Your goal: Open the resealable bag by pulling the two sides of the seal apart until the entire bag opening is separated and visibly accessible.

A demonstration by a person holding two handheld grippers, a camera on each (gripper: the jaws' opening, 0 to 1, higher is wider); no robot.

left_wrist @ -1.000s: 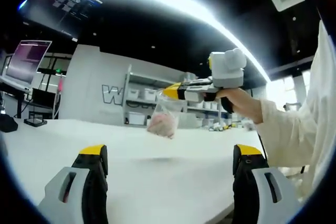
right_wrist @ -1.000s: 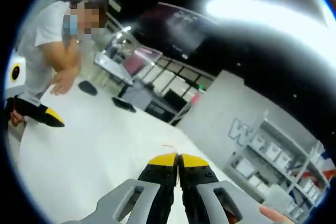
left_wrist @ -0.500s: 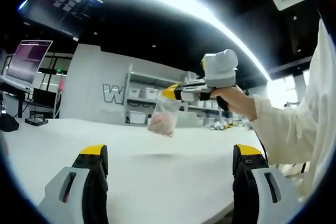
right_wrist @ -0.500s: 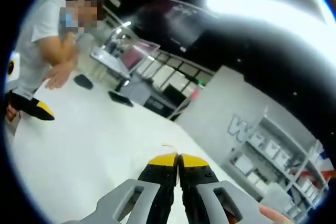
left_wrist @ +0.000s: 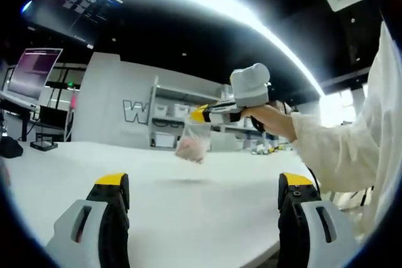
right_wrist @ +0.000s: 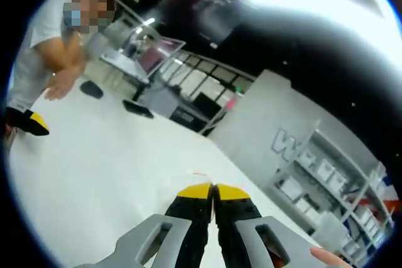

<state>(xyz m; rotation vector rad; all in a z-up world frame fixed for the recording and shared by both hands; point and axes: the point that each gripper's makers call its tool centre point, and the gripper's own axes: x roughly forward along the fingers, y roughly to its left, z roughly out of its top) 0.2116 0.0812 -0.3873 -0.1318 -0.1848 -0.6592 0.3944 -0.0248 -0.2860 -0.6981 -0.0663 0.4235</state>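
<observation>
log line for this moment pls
right tongs: shut on bag, held above table | left tongs: open, apart from bag | seal: not yet pulled apart

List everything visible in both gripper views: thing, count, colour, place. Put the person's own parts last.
resealable bag: one, clear with pinkish contents, hanging above the table from the right gripper's tips
table: one, white, beneath both grippers
monitor: one, lit screen, far left of the left gripper view
shelving: one unit, pale, holding white bins, against the grey wall
dark items: two, black, on the far table side in the right gripper view
second person: one, white shirt, leaning on the table
left gripper: one, grey with yellow-tipped black jaws, wide apart
right gripper: one, same colours, jaws closed on the bag's top edge
hand: one, white sleeve, holding the right gripper
</observation>
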